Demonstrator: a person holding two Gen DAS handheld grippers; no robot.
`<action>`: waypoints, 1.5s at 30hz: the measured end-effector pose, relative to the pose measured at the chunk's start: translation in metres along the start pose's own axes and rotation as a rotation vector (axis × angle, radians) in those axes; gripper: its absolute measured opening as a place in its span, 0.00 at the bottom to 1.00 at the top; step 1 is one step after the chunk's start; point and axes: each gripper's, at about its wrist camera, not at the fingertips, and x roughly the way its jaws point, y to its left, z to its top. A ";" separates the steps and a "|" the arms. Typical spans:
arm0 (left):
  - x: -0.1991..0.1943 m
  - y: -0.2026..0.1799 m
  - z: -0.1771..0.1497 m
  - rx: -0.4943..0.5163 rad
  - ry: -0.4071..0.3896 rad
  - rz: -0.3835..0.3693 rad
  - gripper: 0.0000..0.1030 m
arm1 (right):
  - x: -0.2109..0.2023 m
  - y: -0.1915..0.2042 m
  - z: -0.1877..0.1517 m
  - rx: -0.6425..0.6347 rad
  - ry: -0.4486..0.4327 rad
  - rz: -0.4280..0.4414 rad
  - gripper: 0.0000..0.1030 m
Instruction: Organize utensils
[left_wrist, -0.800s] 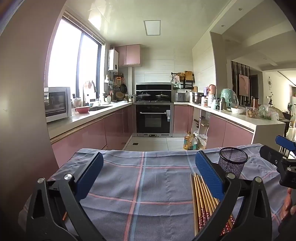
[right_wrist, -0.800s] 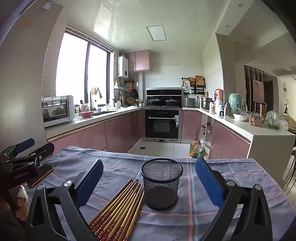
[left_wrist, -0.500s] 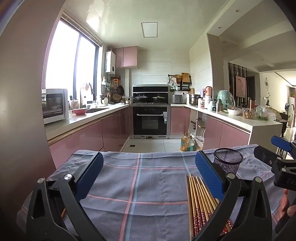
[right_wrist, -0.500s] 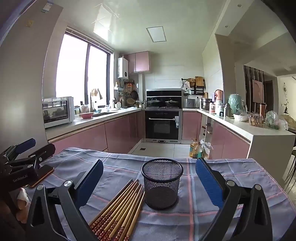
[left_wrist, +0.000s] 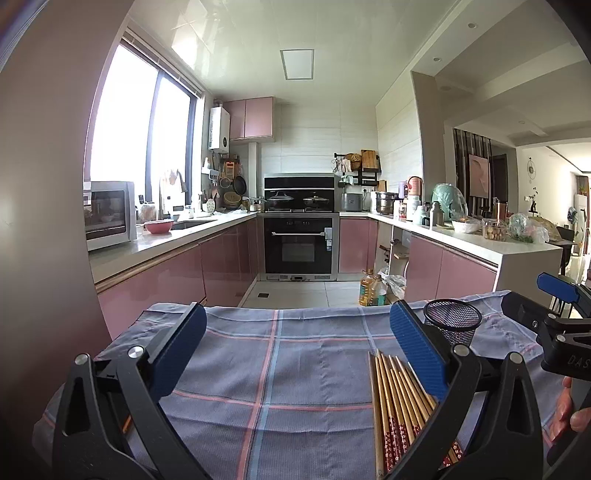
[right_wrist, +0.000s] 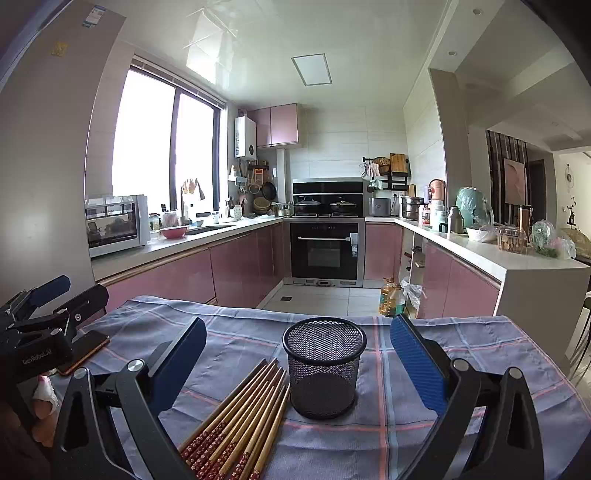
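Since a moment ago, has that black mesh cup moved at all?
No. In the right wrist view the mesh cup sits on the same red cloth stripe beside the chopsticks.

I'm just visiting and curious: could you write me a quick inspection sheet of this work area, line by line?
Surface: table under a blue checked cloth.
Job's things: bundle of chopsticks lying flat, left of an upright, empty black mesh cup.
Clutter: a phone on the cloth's left edge.
Grippers: left gripper and right gripper both open, holding nothing.
Cables: nothing seen.
Surroundings: pink-cabinet kitchen, oven, microwave, oil bottles on the floor.
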 end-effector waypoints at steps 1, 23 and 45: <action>0.001 0.001 -0.001 0.001 0.000 -0.002 0.95 | 0.000 0.000 0.000 0.000 0.000 0.001 0.94; -0.006 0.002 0.008 0.010 -0.005 -0.014 0.95 | 0.001 0.001 0.003 0.007 -0.005 0.010 0.94; -0.007 0.000 0.008 0.011 -0.002 -0.009 0.95 | 0.000 -0.003 -0.001 0.014 -0.005 0.009 0.94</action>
